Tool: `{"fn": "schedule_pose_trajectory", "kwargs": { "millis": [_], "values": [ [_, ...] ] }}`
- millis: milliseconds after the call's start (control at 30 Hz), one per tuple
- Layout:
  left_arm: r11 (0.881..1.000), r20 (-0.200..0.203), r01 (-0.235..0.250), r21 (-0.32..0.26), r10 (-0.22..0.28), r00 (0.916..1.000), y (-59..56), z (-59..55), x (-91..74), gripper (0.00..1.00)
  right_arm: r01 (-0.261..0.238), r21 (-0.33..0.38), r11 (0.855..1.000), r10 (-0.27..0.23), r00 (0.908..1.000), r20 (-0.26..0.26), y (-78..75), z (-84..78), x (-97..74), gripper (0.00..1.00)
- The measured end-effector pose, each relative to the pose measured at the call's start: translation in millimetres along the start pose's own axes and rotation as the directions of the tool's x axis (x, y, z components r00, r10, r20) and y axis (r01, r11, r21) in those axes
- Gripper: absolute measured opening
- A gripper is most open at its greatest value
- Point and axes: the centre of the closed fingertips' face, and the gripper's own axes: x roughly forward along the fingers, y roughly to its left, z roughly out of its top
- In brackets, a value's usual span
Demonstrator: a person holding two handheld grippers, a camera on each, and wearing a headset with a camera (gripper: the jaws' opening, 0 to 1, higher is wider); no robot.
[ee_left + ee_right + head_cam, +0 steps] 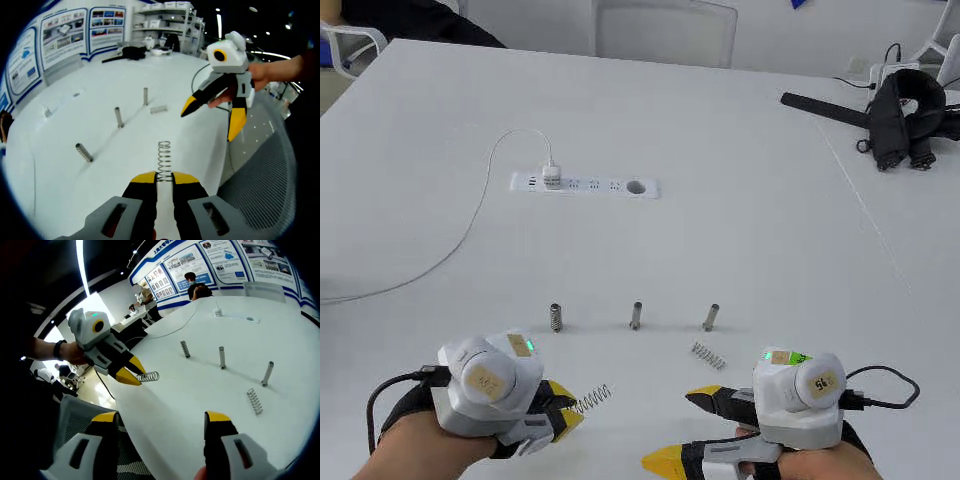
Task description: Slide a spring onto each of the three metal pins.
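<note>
Three metal pins stand in a row on the white table. The left pin (556,317) wears a spring; the middle pin (636,315) and right pin (710,317) are bare. My left gripper (567,408) is shut on one end of a spring (592,398), which sticks out past its yellow tips just above the table (164,159). Another spring (708,355) lies loose on the table below the right pin. My right gripper (678,428) is open and holds nothing, low at the near right. In the right gripper view the loose spring (254,401) lies ahead on the right.
A white power strip (585,184) with a plugged-in charger and cable lies farther back. A black headset-like device (903,115) sits at the far right corner. The table's near edge runs just below both grippers.
</note>
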Motion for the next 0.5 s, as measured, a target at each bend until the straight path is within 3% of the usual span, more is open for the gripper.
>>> {"fn": "schedule_pose_trajectory", "kwargs": {
  "millis": [267,500],
  "values": [
    [0.999,0.025,0.027,0.02,-0.028,0.9993,-22.4,3.0,-5.8,0.1,-0.086,-0.005,0.996,0.086,0.9962,0.014,15.1,10.0,11.1,0.58],
    [0.998,0.032,0.046,0.031,-0.047,0.9984,-36.7,4.6,-3.9,0.1,-0.157,0.009,0.988,0.157,0.987,0.036,27.0,14.9,13.7,0.45]
  ]
}}
